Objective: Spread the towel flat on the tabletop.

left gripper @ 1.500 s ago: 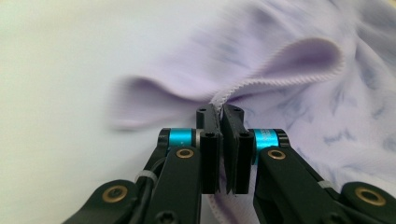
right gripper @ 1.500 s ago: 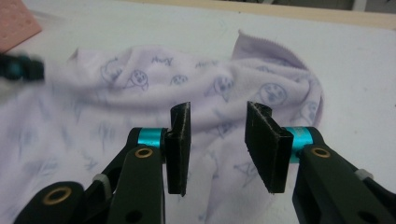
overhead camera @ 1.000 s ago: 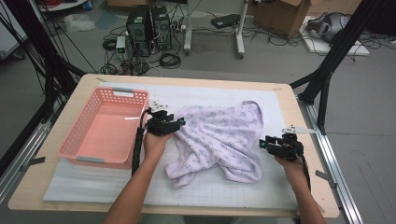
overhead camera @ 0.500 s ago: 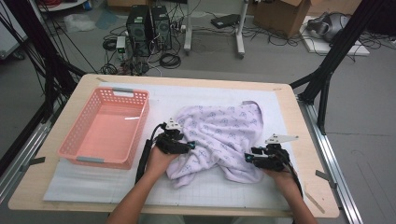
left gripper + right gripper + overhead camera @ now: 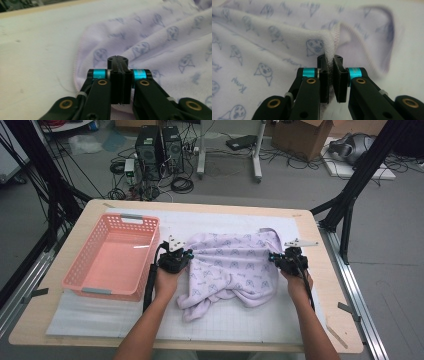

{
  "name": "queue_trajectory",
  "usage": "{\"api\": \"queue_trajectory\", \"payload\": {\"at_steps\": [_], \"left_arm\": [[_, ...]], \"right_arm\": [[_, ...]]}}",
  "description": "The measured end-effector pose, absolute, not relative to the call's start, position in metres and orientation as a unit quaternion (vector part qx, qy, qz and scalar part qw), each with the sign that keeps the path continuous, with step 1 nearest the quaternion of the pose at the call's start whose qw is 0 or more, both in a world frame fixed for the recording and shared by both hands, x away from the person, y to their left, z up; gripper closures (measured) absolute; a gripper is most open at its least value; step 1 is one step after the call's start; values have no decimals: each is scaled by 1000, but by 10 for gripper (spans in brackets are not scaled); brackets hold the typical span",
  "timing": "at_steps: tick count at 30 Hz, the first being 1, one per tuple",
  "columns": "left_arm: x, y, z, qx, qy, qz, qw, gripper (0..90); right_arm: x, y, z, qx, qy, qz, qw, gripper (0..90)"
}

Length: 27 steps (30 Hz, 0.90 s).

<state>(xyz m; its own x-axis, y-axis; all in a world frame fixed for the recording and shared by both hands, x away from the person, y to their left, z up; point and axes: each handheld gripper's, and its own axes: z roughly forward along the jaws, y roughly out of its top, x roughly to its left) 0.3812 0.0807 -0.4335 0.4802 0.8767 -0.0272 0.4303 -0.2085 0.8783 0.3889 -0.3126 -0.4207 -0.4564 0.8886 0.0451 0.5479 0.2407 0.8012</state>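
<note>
lying on a white table mat (image 5: 240, 320) — lilac cloth (image 5: 232, 267), pinched by both hand-held grippers (image 5: 186, 256) (image 5: 274, 258) — cable-strewn floor (image 5: 220, 175) beyond

High view: fixed overhead, facing forward and down across the table (image 5: 310, 227). Left gripper view and right gripper view: low, very close, looking along own jaws. Shared by all: lilac printed cloth (image 5: 235, 265) (image 5: 160, 47) (image 5: 262, 45).

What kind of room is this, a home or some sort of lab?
Probably a lab or workshop for recording handling tasks: computer towers and loose cables on a bare floor, black frame struts around the table, and cardboard boxes.
</note>
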Motion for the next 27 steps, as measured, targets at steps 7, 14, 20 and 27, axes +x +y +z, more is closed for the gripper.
{"api": "queue_trajectory", "payload": {"at_steps": [7,14,20,27], "left_arm": [[383,90,-439,734,451,212,462,739],[362,73,-432,756,403,137,498,481],[340,69,-437,792,368,128,471,424],[336,55,-448,823,361,99,427,370]], "right_arm": [[415,-323,-411,524,709,391,264,838],[400,-323,-406,527,712,419,197,583],[357,-311,-399,466,747,433,193,555],[303,-304,-417,435,769,438,167,527]]}}
